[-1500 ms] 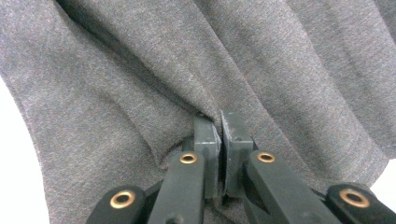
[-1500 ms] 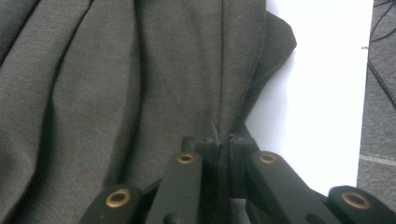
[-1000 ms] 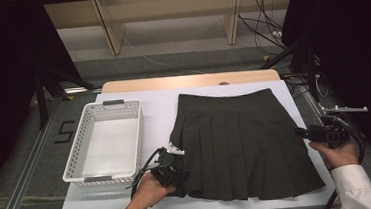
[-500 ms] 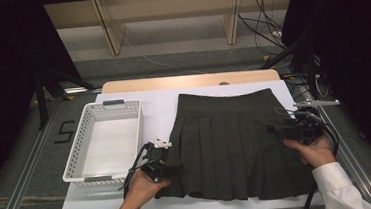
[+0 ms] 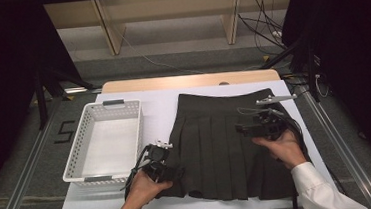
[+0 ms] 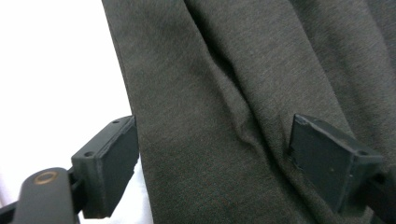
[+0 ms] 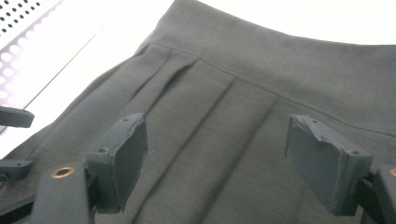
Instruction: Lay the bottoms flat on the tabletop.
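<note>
**Skirt flat on counter, both grippers released**

Basket [image 5: 105, 141] at the counter's [image 5: 159, 109] left edge, white, perforated, nothing inside. Just right of it, near the front edge, left gripper [image 5: 171, 172] at the skirt's [image 5: 227, 146] left hem corner; fingers [image 6: 109, 163] just been opening, now spread wide, one over bare counter, the other over dark cloth, a fold of the skirt's edge between them but not pinched. Skirt spread flat across the counter's middle and right, waistband toward the far edge, pleats running to the front edge. Over its right half, right gripper [image 5: 243, 128] pointing left; fingers [image 7: 123, 154] likewise just been opening, standing wide above the pleats below the waistband, gripping nothing.
</note>
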